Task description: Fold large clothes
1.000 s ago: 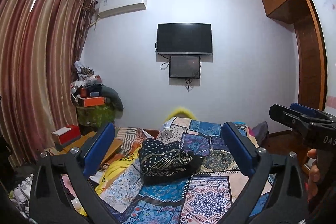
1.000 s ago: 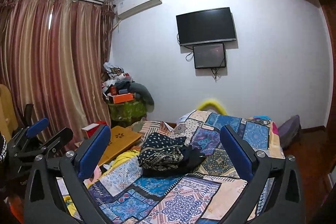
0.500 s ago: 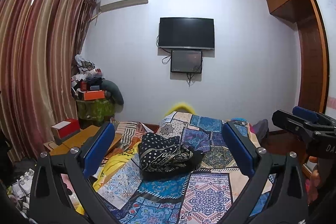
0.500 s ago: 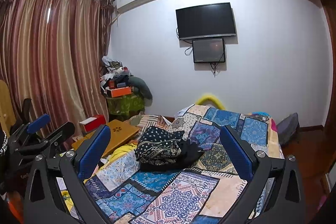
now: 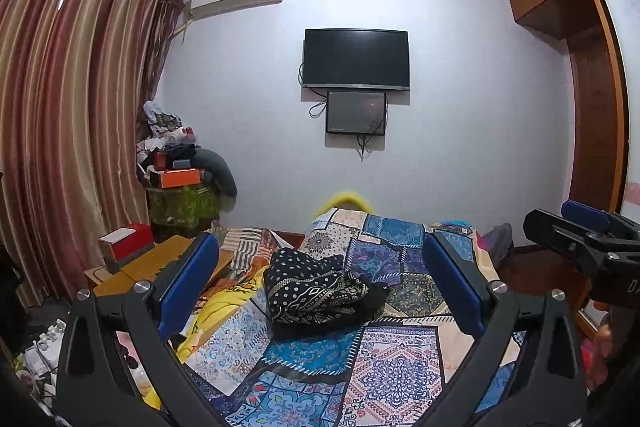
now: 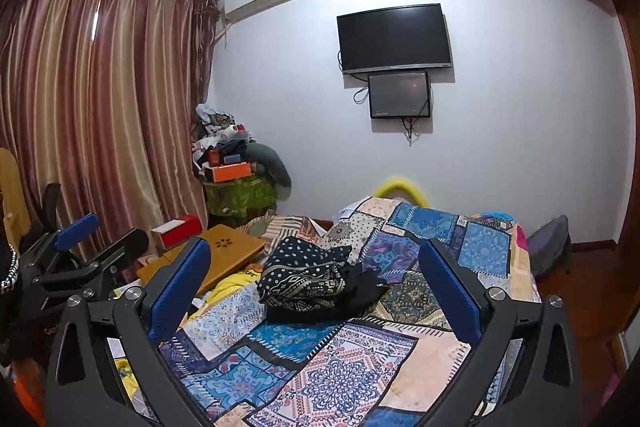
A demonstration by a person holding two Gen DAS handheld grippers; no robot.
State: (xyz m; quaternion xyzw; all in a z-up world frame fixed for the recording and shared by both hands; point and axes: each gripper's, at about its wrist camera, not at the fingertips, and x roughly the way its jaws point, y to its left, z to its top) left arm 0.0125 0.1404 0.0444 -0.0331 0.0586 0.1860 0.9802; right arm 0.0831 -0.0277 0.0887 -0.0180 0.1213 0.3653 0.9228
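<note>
L gripper (image 5: pixel 320 291) and R gripper (image 6: pixel 314 287): jaws spread wide on both, nothing between the blue pads (image 5: pixel 188 283), both held above the near end of the bed w/ patchwork cover (image 6: pixel 352 367). Garment, dark w/ white dots and patterned bands (image 5: pixel 320 291), lies in a crumpled heap on the cover, at 12 o'clock ahead of each gripper, clear of all fingers. Ref. items: TV (image 5: pixel 356 59) on far wall at 12 o'clock, curtains (image 5: pixel 68 107) at 9 o'clock, orange box (image 6: pixel 232 173) on corner pile at 10 o'clock.
</note>
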